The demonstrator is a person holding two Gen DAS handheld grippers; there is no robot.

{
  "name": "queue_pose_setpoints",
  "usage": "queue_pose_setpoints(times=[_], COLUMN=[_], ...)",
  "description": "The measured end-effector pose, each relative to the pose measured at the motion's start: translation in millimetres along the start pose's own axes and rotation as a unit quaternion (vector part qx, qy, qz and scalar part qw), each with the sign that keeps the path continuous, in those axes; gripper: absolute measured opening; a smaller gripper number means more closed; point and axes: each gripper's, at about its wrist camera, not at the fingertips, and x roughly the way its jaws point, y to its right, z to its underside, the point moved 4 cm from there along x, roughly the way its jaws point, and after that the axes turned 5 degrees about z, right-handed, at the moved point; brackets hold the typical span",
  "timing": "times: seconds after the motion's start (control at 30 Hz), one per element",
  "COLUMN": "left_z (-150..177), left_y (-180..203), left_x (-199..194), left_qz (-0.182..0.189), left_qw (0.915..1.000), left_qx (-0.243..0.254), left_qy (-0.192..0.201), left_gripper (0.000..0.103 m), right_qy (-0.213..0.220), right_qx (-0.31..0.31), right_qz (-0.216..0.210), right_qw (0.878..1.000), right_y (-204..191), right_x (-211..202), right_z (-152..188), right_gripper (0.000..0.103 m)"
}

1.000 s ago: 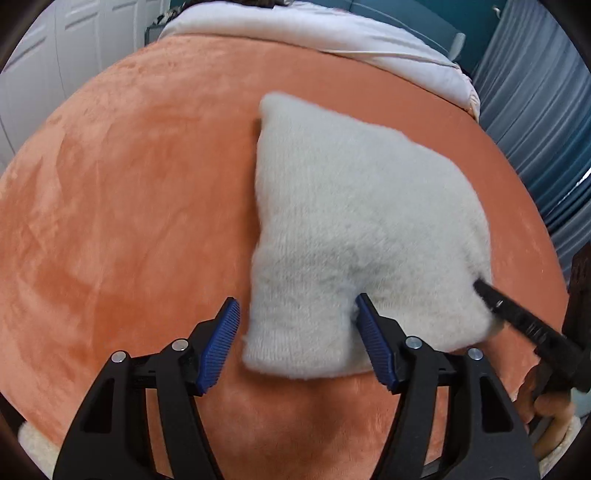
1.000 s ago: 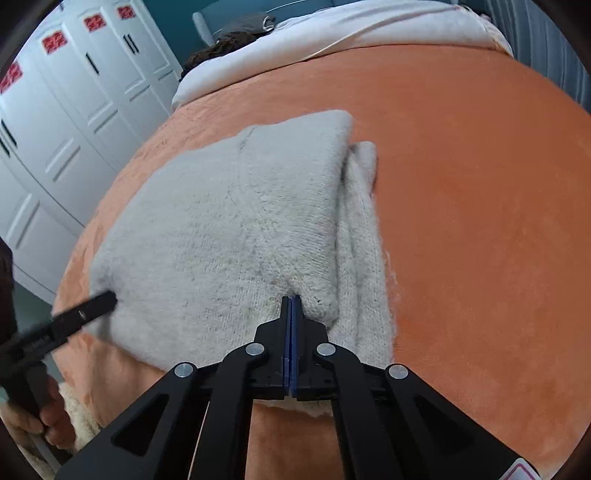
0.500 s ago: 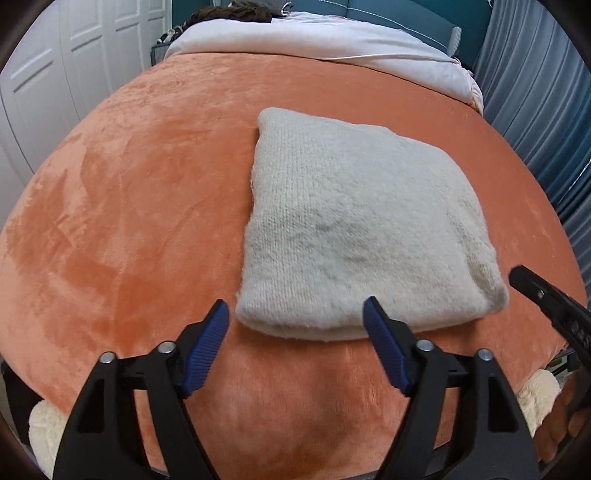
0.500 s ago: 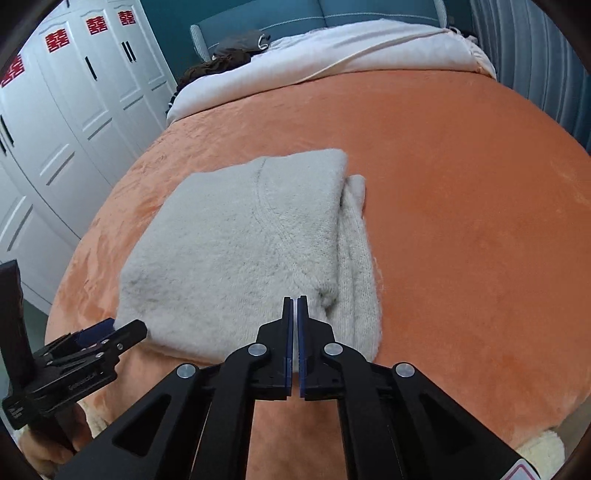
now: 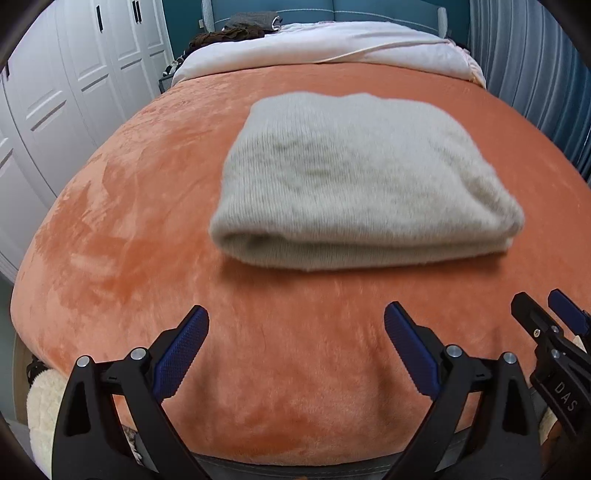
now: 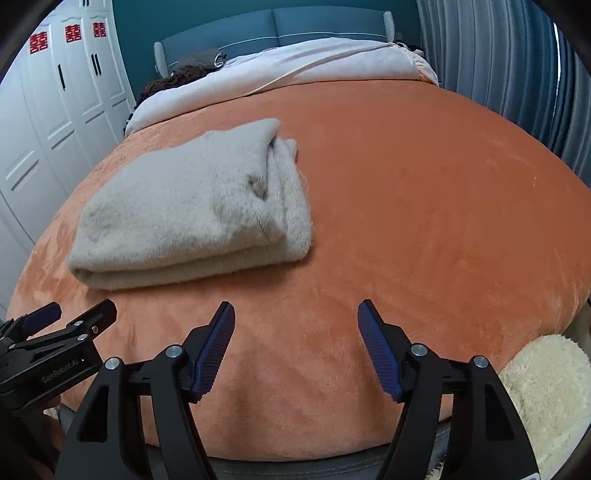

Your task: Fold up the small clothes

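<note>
A cream fuzzy knit garment (image 5: 362,181) lies folded into a thick rectangle on the orange blanket (image 5: 147,221). It also shows in the right wrist view (image 6: 192,210), left of centre, with its layered edges at the right side. My left gripper (image 5: 295,325) is open and empty, held back near the bed's front edge, apart from the garment. My right gripper (image 6: 295,317) is open and empty, also near the front edge, to the right of the garment. Each gripper shows at the edge of the other's view.
White bedding (image 5: 332,44) and a teal headboard (image 6: 277,26) lie at the far end. White wardrobes (image 6: 55,110) stand at the left, grey-blue curtains (image 5: 535,74) at the right. A cream fluffy rug (image 6: 546,387) lies below the bed's front edge.
My right gripper has opened and let go of the garment. Both grippers have pulled back toward the bed's front edge. The garment lies folded and still.
</note>
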Motion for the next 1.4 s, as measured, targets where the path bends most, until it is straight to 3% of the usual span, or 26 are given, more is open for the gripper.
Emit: queue_pose_setpoints(times=[0.4, 1.4], left_z=[18.6, 22.2], left_y=[2.3, -7.8], left_x=[13.0, 24.9], left_qz=[-0.006, -0.011], left_qw=[1.0000, 0.9990], left_qx=[0.007, -0.015], left_qy=[0.002, 0.042], left_gripper=[0.094, 0.098], right_qy=[0.003, 0.009], right_qx=[-0.028, -0.035], right_qz=[-0.004, 0.003], right_qw=[1.000, 0.999], right_y=[-16.0, -28.5], right_x=[16.1, 26.6], right_z=[12.8, 24.4], right_gripper=[0.073, 0.085])
